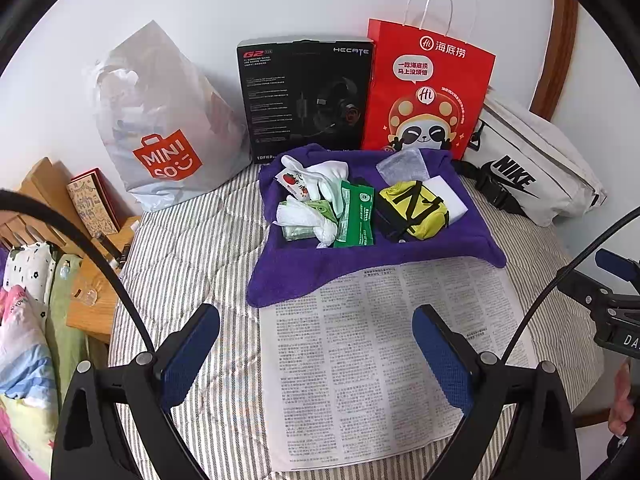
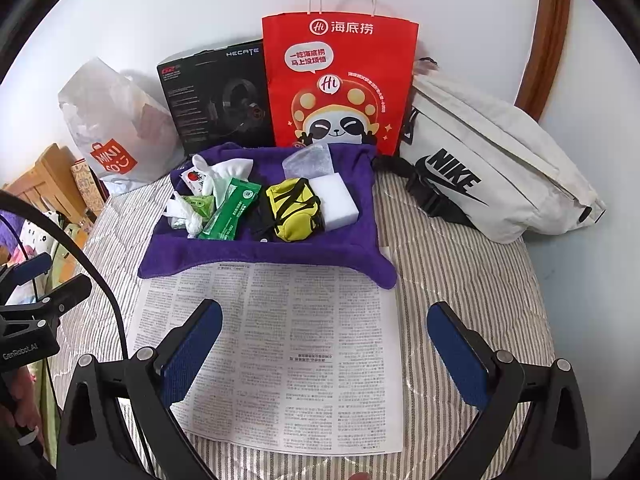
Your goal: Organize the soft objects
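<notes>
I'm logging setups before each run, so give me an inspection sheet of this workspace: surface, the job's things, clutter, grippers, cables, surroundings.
Surface: striped bedcover with a newspaper sheet spread on it.
Job's things: purple towel holding white socks, green wipes packet, yellow pouch, white sponge block.
Clutter: Miniso bag, headset box, red paper bag, Nike bag along the wall.
Grippers: left gripper and right gripper open, empty, over the newspaper.
Cables: black cable arcs beside each gripper.
Surroundings: white wall, wooden shelf at left.
</notes>
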The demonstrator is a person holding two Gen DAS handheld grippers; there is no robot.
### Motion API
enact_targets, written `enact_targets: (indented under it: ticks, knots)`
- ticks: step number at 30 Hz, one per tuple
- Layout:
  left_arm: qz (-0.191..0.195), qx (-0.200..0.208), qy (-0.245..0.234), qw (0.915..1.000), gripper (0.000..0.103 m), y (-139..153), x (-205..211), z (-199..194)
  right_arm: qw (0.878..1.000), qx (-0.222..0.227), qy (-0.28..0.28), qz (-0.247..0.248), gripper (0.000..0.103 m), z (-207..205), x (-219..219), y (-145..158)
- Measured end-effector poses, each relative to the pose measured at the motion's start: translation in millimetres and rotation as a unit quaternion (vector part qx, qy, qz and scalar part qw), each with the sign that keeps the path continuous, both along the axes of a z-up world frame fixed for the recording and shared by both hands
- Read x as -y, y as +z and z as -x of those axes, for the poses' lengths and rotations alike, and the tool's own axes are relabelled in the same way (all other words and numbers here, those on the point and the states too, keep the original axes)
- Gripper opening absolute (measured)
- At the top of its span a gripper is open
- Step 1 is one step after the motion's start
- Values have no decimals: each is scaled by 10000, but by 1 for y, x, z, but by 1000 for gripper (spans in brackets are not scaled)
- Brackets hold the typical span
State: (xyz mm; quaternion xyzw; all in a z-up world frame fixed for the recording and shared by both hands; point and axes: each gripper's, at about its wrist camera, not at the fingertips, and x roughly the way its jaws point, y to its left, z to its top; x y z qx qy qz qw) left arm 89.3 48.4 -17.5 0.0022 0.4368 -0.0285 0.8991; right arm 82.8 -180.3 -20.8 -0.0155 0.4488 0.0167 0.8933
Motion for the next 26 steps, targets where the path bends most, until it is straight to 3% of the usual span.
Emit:
enact_targets:
  ticks: [26]
  knots:
    - [-67, 110, 0, 9999, 98, 5, -2, 0, 10000, -26, 2, 30, 101, 1, -1, -1]
